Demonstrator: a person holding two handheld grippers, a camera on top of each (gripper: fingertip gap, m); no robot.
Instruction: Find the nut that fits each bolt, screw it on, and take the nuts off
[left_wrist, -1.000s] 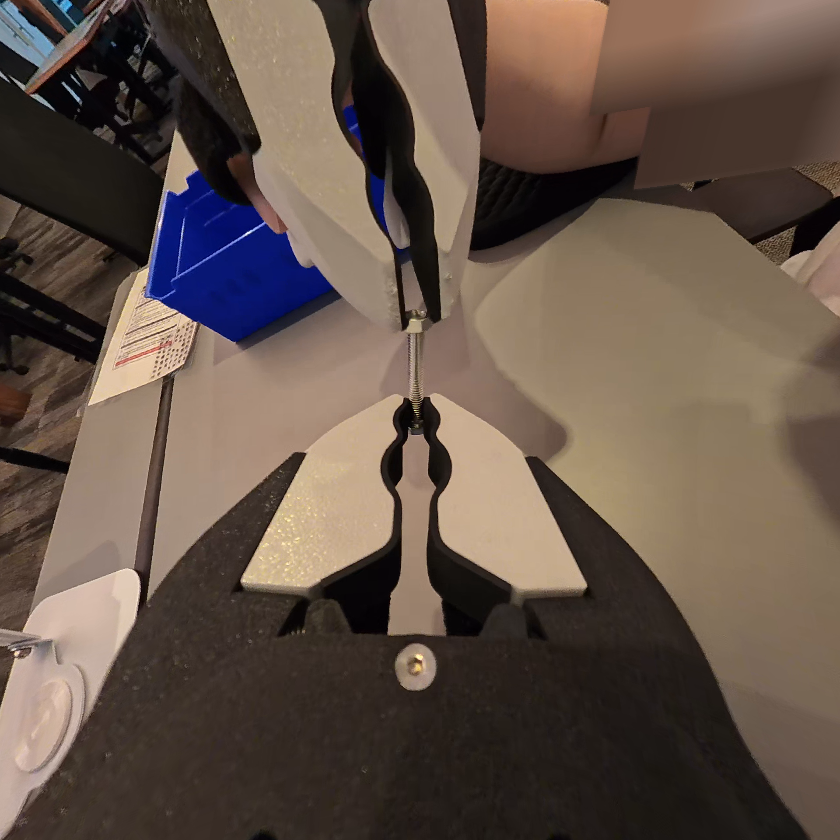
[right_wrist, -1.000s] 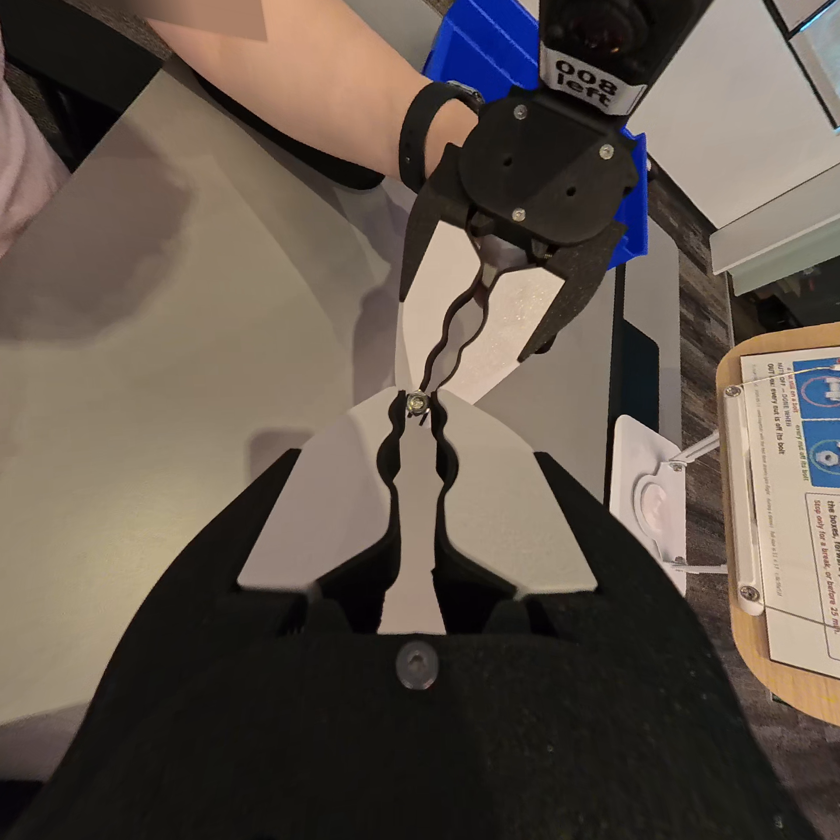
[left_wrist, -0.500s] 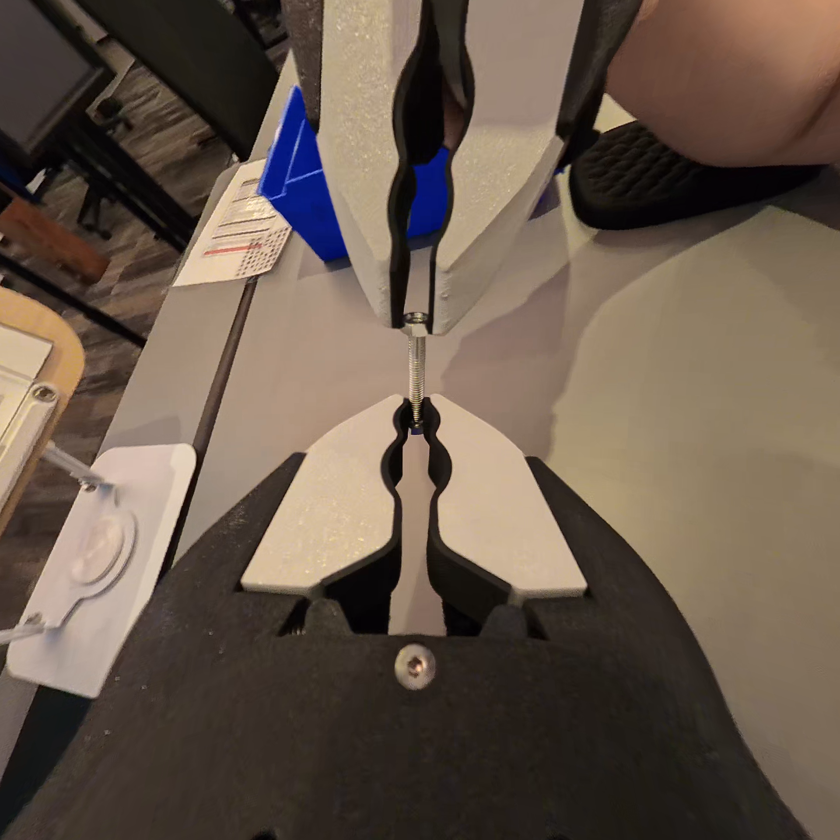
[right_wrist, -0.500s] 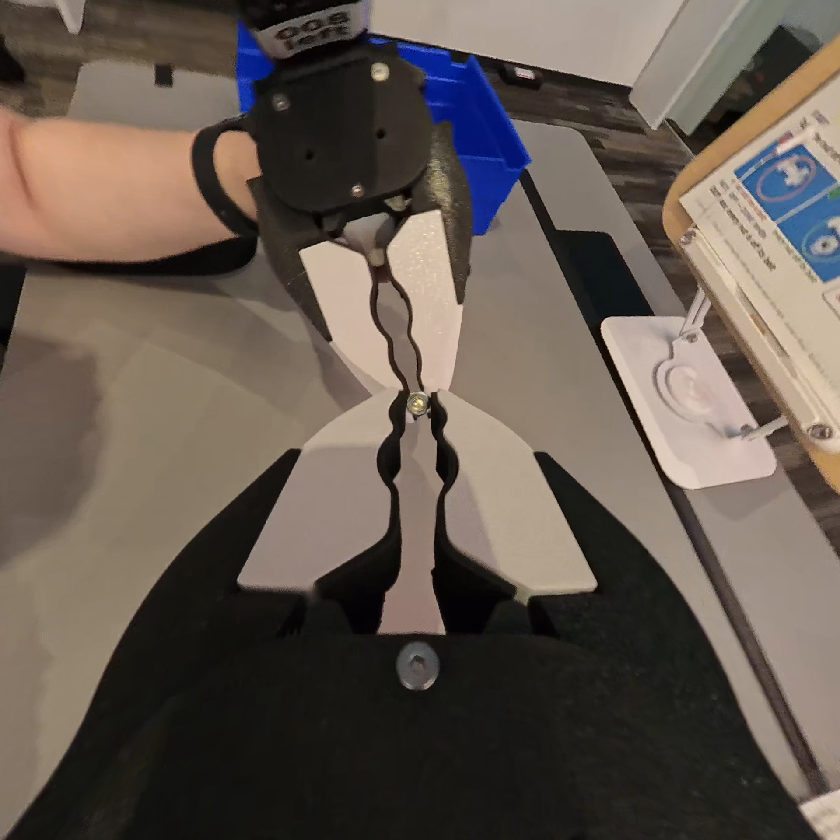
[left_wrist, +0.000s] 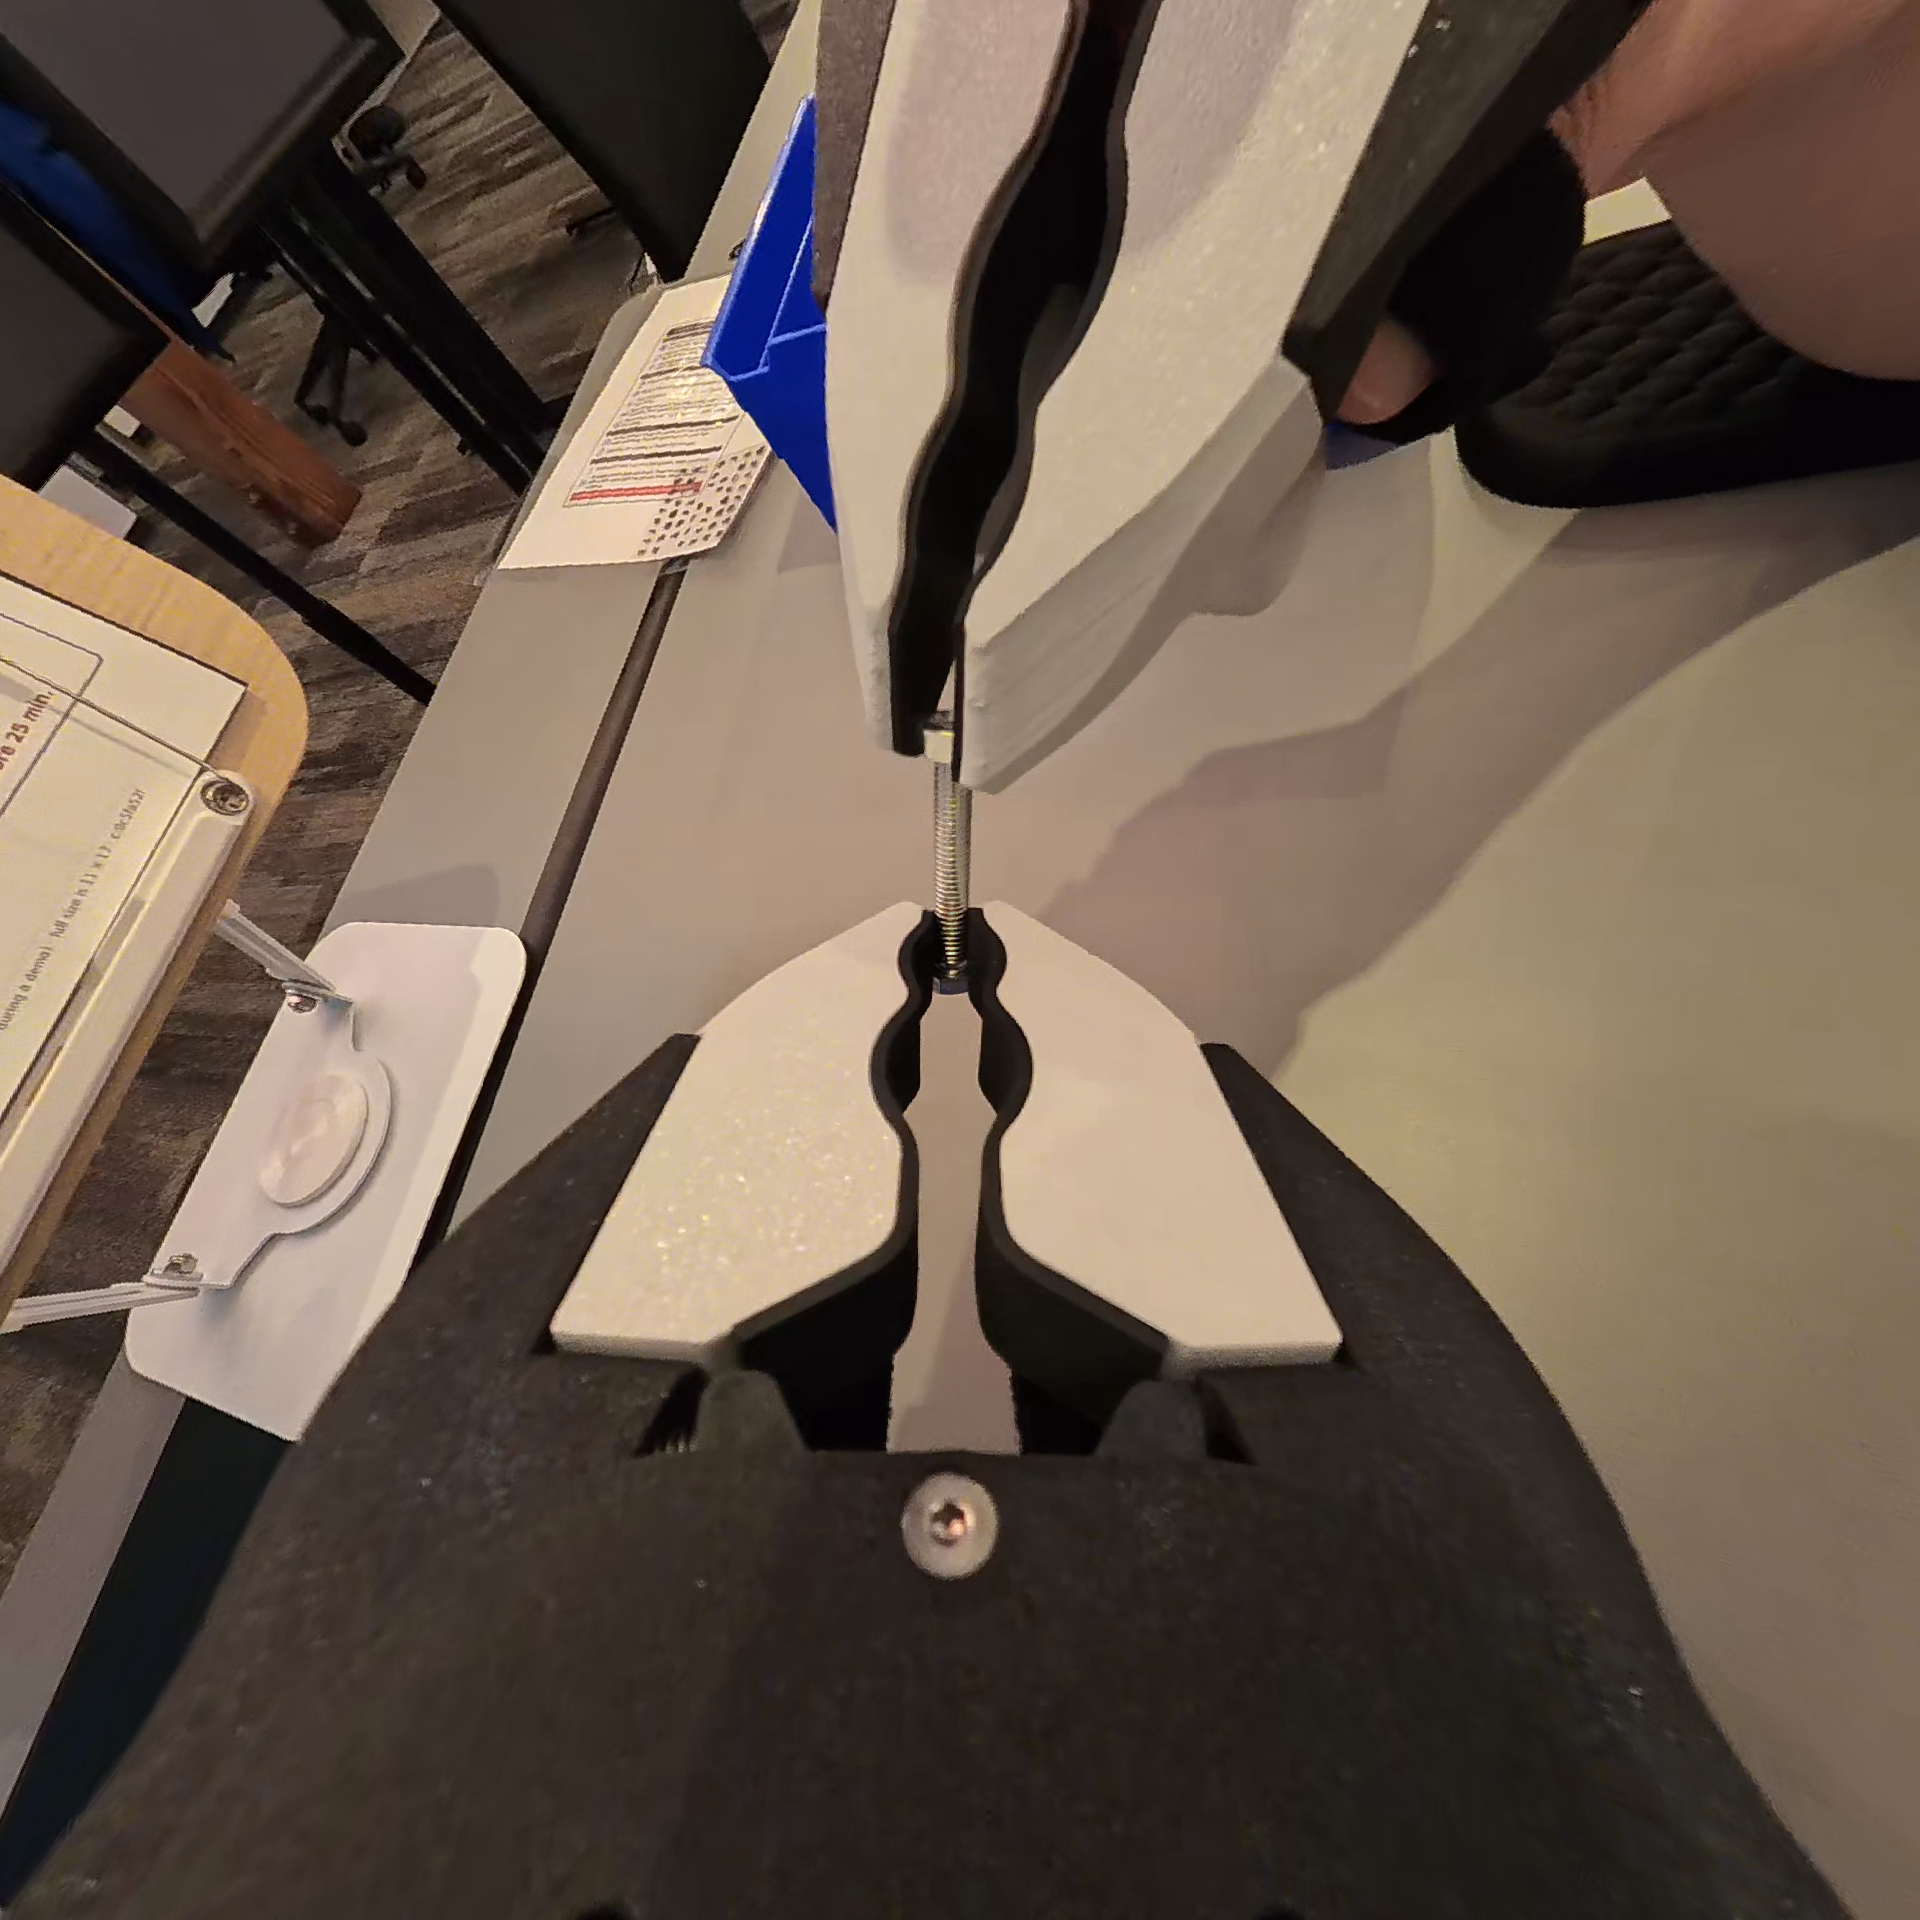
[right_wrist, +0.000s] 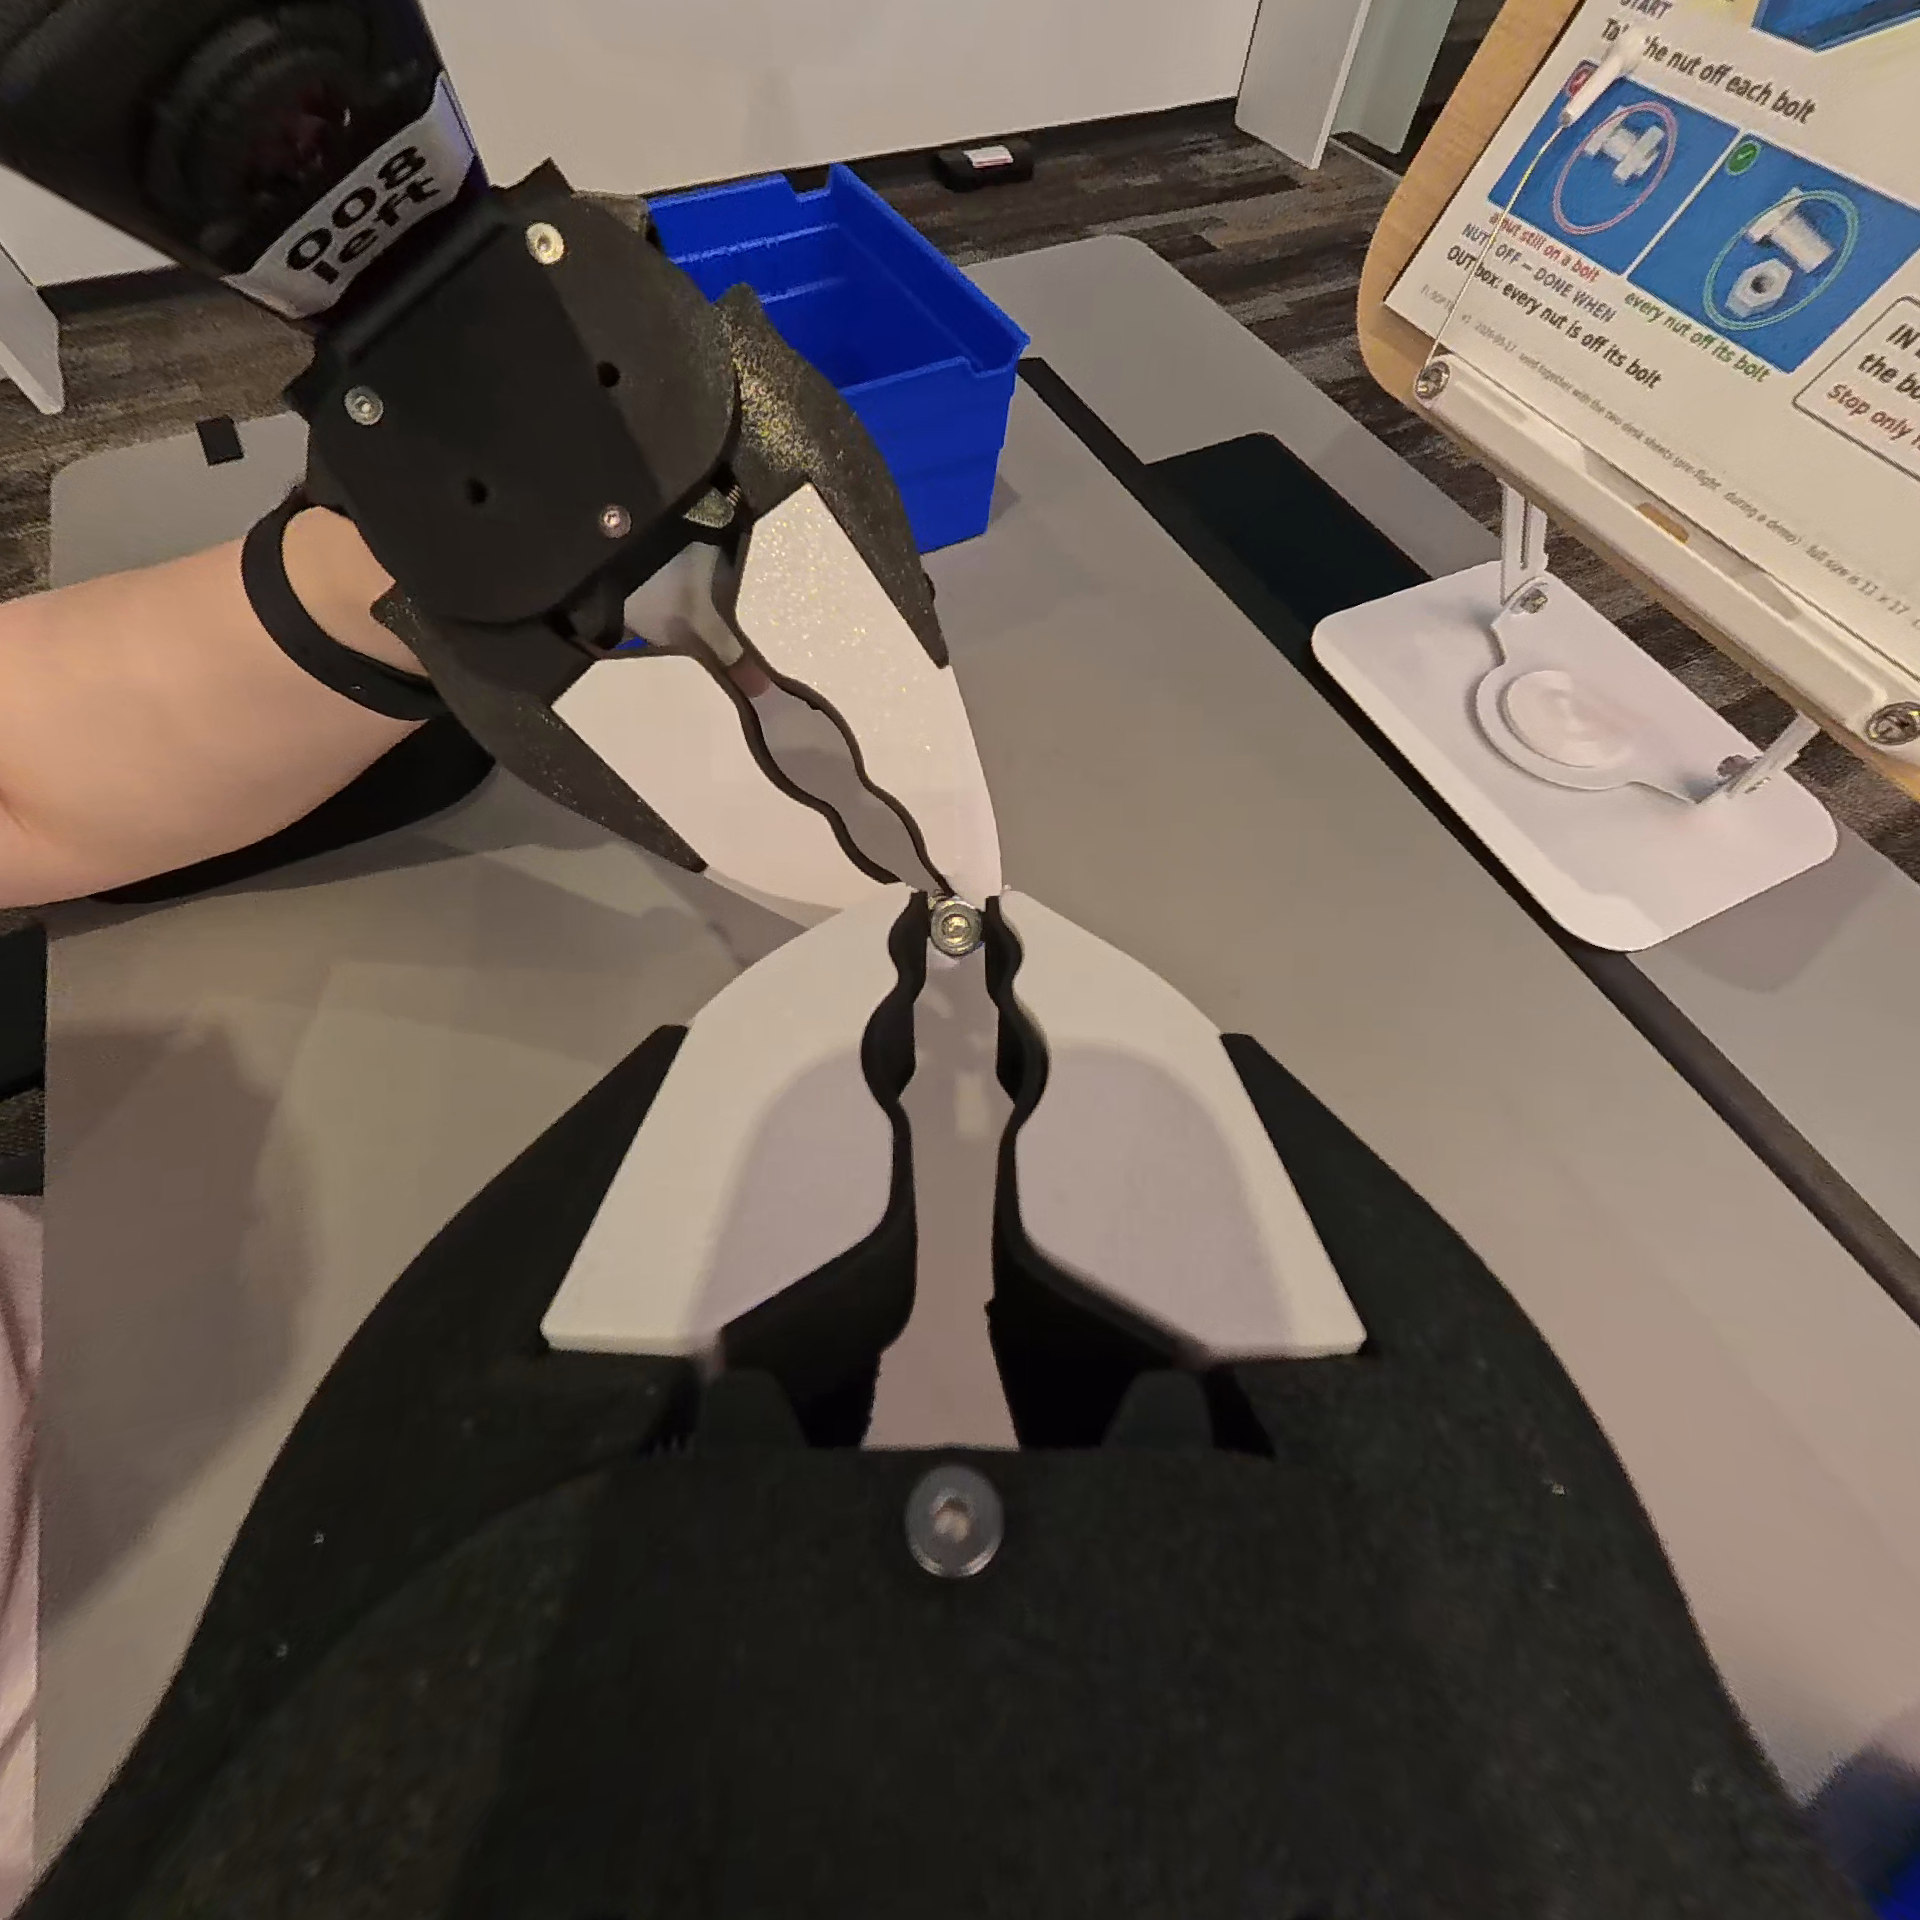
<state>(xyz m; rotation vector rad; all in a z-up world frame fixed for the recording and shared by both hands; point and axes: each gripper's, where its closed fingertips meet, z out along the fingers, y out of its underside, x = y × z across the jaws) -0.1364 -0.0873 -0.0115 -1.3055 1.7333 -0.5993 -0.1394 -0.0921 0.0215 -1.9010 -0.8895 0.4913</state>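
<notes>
Silver, threaded: bolt (left_wrist: 949, 842) at frame centre in the left wrist view, running toward 12 o'clock, clear of the grey table (left_wrist: 1558, 935). Spans the gap between the two tools and touches nothing else.

Left gripper (left_wrist: 951, 920): narrow, white fingers nearly together, clamped on the near end of the bolt. Holds it in the first notch of the black pads; what sits at that end is too dark to tell.

Right gripper (left_wrist: 940, 732): comes in from 12 o'clock, tips pointing back at the camera. Also narrow, pinched on the hex nut (left_wrist: 938, 744) at the bolt's far end.

From the right wrist view, same grip end-on: nut (right_wrist: 954, 925) as a small silver ring between the right gripper (right_wrist: 954, 914) tips, just above frame centre. Left gripper (right_wrist: 951, 883) reaches in from 10 o'clock, its tips meeting the others almost nose to nose. Behind it, at 9 o'clock, a forearm (right_wrist: 104, 727) with a black wristband (right_wrist: 301, 623).

Blue bin (right_wrist: 894, 312) on the table at 12 o'clock, well behind the tools; seen in the left wrist view at 11 o'clock (left_wrist: 769, 343), with a printed sheet (left_wrist: 665, 468) just beside it. White stand base (right_wrist: 1558, 790) at 3 o'clock, carrying a tilted instruction board (right_wrist: 1662, 260). Black mesh pad (left_wrist: 1714, 364) at 1 o'clock in the left wrist view.
</notes>
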